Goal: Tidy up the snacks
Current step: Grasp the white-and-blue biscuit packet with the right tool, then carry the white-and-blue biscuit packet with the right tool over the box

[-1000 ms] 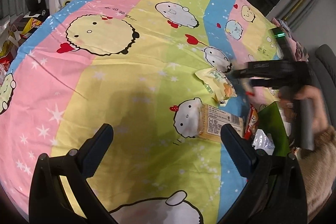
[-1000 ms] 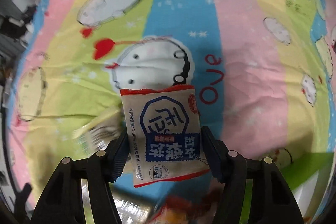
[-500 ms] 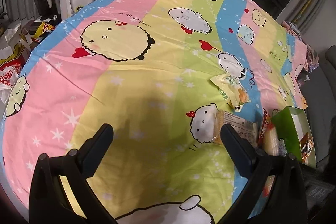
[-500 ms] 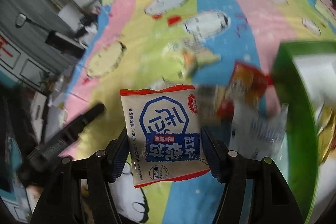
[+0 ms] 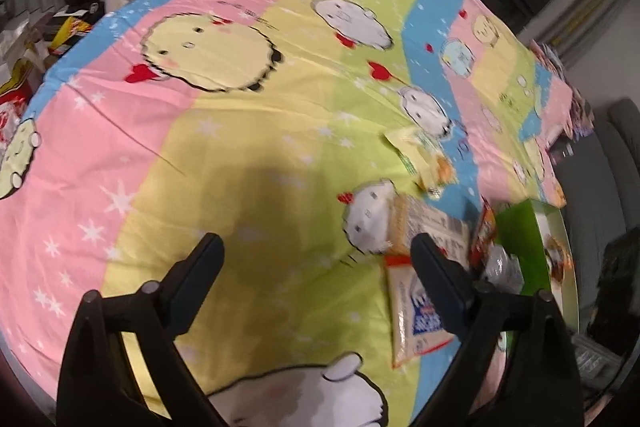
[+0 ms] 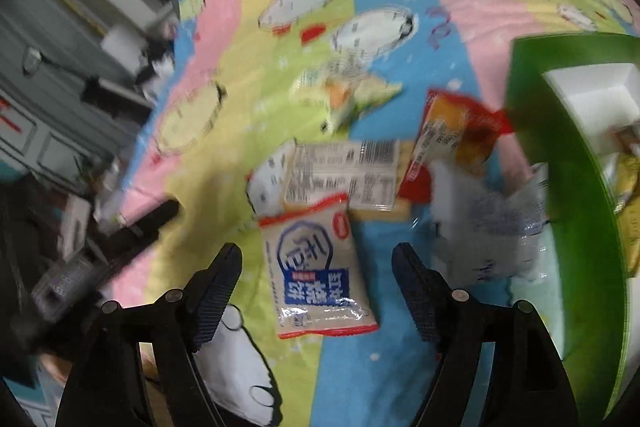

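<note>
The right claw is seen with its jaws standing wide; they have just been opening, and the white packet with blue print lies between them without being touched by either pad. The packet is laid flat on the cartoon-print sheet, on the boundary of a yellow-green stripe and a blue one.

Taking the white packet as landmark: just beyond it, its top edge overlapped by the packet's, a pale packet with a printed label is found. To the right of that one a red and orange packet is seen, and nearer, to the right of the white packet, a clear crinkled wrapper. Further right, the green box is placed, with some wrapped items inside that are too blurred to be told. Well beyond the white packet, a yellow-green packet is lying alone.

The left claw is held wide over the sheet with nothing between its fingers; its jaws have just been closing a little. In its view, the white packet is partly hidden behind the right-hand finger.
</note>
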`<state>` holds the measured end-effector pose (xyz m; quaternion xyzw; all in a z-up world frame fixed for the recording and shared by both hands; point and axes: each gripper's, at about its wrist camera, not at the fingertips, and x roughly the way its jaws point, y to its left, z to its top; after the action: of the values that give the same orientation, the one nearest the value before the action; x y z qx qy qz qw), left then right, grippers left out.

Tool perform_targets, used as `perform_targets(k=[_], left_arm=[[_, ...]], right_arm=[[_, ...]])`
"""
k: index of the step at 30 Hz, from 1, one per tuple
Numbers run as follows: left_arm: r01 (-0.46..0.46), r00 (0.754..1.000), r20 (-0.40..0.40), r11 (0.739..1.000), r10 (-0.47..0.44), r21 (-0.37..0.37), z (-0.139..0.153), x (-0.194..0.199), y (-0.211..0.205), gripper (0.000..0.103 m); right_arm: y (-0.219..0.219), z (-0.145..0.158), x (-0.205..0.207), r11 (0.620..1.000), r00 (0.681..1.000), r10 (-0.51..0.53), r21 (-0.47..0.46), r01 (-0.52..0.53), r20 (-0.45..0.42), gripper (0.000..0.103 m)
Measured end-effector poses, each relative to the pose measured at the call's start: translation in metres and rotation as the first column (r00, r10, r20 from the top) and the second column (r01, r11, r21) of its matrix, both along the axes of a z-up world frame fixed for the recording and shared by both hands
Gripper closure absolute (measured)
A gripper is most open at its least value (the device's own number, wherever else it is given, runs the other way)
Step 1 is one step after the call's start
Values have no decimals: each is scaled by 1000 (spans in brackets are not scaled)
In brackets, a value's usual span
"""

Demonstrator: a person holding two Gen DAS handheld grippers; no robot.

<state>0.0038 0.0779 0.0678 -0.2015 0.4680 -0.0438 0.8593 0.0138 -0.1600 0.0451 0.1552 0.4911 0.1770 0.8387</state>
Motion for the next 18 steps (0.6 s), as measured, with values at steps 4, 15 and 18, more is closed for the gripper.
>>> perform_targets(k=[4,15,18], left_arm=[[110,993,-35,994,-110,-19,-5,-4,-27,34],[276,953,-106,958,-283,-75,-29,-6,-80,58],[267,956,-113,963,-271,-47,-32,-6,-82,60]], right_arm=[[-16,5,1,998,1000,-25,60,23,20,35],[-5,-34,15,997,992,25,81,-15,-123,53],[-2,-39,16,998,991,32,65,-24,-127,53]])
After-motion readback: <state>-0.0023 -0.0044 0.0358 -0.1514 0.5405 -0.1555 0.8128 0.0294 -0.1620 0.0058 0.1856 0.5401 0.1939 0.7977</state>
